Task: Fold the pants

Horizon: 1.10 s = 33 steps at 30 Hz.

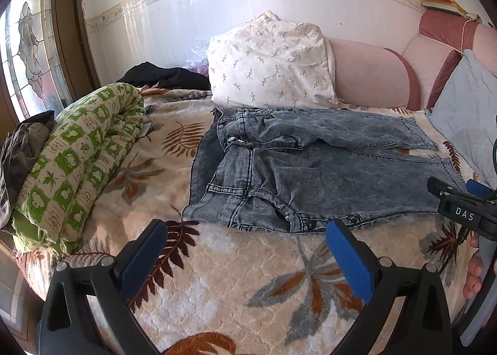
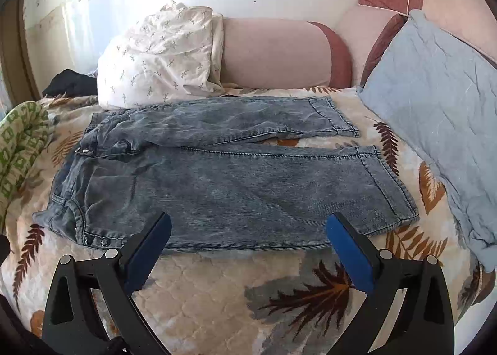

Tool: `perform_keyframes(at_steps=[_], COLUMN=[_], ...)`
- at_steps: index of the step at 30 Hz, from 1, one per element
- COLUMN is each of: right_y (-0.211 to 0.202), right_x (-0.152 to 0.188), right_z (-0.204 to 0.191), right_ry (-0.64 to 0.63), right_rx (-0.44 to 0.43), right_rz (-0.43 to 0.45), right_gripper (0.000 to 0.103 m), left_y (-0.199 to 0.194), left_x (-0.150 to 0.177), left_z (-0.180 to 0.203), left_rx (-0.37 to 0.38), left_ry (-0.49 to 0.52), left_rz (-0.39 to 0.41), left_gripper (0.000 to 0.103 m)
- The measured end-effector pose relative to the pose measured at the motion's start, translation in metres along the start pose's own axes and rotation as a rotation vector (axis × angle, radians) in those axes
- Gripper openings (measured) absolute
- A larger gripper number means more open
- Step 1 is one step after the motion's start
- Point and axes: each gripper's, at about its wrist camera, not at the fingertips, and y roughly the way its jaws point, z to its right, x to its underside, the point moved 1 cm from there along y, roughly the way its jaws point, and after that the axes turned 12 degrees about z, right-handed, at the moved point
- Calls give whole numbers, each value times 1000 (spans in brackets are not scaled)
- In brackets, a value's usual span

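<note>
Sunlit and cluttered, the bed (image 1: 236, 277) carries a leaf-print blanket against a white wall with a flowered border. At far left a stained-glass window (image 1: 25, 54) sits beside a rolled green quilt (image 1: 77, 168), with dark clothes (image 1: 164, 77) behind it. Next comes a sprigged white pillow (image 1: 270, 63), its lower edge touching or just overlapping the pants (image 1: 310, 168), which lie flat and unfolded on the blanket, waistband to the left, both legs running right, the far leg slightly apart from the near one. A pink headboard (image 1: 369, 72) and a pale blue pillow (image 1: 462, 125) close the right side. The left hand-held gripper (image 1: 245, 249) hovers over bare blanket just short of the waistband corner, its blue pads spread wide and gripping nothing. The right hand-held gripper (image 2: 248, 243) hangs at the near edge of the near leg, likewise spread and empty; the left view also shows it entering from the right. Folding has not begun, I judge. The risks from here: the plush blanket may be pinched along with the denim, dragging it into the fold; a bite on only the top layer would let the waistband sag; and the white pillow resting at the far edge could snag the far leg or skew the fold.
</note>
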Motion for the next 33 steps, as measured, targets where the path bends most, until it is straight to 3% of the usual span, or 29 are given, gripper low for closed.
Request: perform_keyframes(at_steps=[33], right_y=[7], right_x=[3], right_z=[0], right_ry=[-16], right_rx=[1], right_rz=[-22], right_gripper=[101], left_y=[6], left_x=[8], left_z=[-4], left_rx=[-15], left_ry=[10], left_rz=[-19], left_gripper=[103])
